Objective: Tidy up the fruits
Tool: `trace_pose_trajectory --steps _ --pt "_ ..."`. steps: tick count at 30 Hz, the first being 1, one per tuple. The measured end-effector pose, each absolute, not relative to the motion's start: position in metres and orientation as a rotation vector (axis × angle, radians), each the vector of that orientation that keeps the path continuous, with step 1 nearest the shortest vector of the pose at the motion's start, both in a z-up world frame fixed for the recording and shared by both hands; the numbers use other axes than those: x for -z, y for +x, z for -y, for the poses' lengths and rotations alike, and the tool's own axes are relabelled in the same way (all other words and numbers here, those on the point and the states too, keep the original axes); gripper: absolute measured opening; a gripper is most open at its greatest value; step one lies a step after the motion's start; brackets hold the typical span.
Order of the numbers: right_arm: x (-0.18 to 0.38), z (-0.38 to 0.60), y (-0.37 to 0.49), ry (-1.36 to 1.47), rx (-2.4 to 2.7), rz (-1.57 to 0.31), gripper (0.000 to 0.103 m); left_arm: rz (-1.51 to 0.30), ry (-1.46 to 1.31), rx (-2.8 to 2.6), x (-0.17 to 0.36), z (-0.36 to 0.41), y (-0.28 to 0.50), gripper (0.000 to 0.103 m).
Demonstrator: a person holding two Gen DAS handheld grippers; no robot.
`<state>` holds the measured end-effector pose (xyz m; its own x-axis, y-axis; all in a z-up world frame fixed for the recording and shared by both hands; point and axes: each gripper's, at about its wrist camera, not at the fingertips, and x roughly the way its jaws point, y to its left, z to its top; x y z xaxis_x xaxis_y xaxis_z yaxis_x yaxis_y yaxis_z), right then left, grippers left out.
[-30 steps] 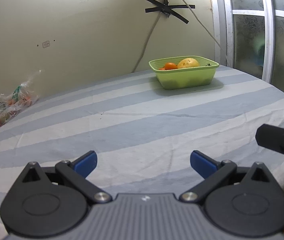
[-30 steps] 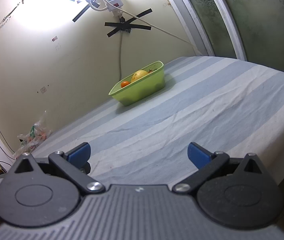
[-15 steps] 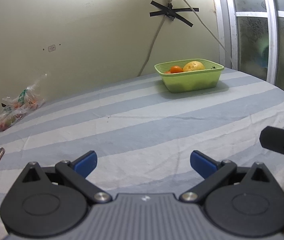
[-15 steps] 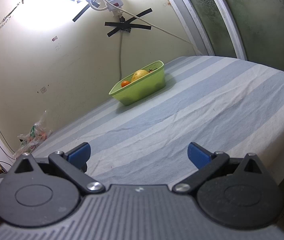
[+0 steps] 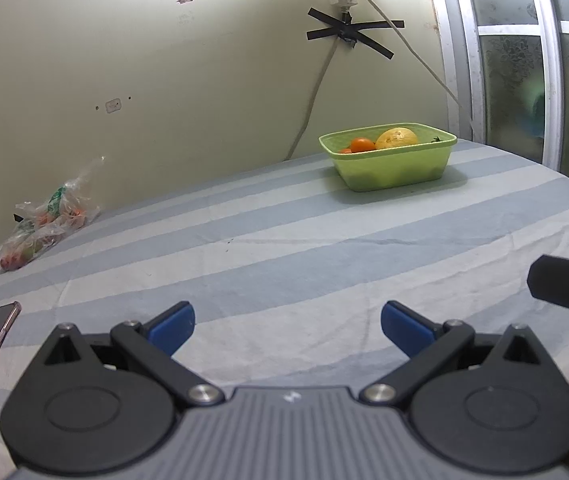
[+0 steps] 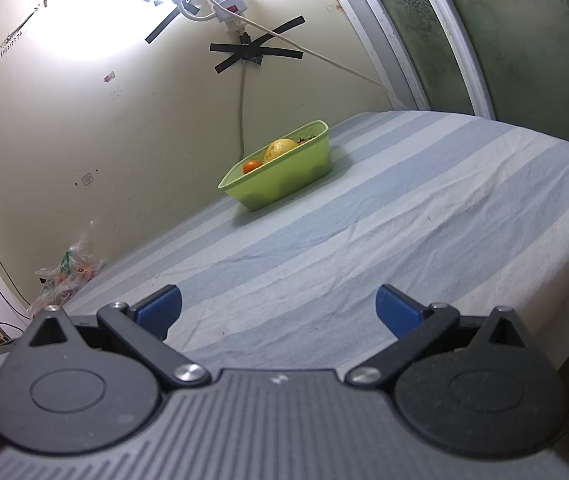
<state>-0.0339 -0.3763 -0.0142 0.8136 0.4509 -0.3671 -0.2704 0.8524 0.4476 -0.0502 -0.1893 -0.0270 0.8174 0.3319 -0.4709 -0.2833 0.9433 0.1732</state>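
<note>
At far end of striped tabletop [image 5: 284, 248]: green basket [image 5: 392, 168] holding orange [image 5: 362, 145] and yellow citrus [image 5: 396, 138]. Bagged produce [image 5: 44, 220] far left, by wall. Risk: slack plastic could slip from a pinch, spilling fruit. Left tool [image 5: 286, 322] and right tool [image 6: 278, 308] both spread wide, empty, touching nothing.

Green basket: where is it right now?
The green basket sits at the far side of the striped table, near the wall under the taped cable, right of centre in the left wrist view; the plastic bag lies far left.
</note>
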Motion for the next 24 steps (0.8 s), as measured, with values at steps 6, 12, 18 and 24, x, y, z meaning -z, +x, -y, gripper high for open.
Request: trace_pose_trajectory --steps 6,12,18,24 --pt "0.0147 0.3754 -0.0339 0.391 -0.396 -0.484 0.103 -0.528 0.098 -0.335 0.0281 0.1898 -0.0495 0.103" --pt "0.0161 0.3755 -0.0331 0.392 -0.398 -0.487 0.103 -0.541 0.100 -0.339 0.0294 0.1881 -0.0487 0.103" --pt "0.0161 0.3754 -0.0331 0.393 -0.397 -0.488 0.103 -0.555 0.092 -0.333 0.0294 0.1880 -0.0480 0.103" --pt "0.0163 0.3749 -0.0333 0.392 -0.397 -0.488 0.103 -0.568 0.088 -0.325 0.0301 0.1897 -0.0483 0.103"
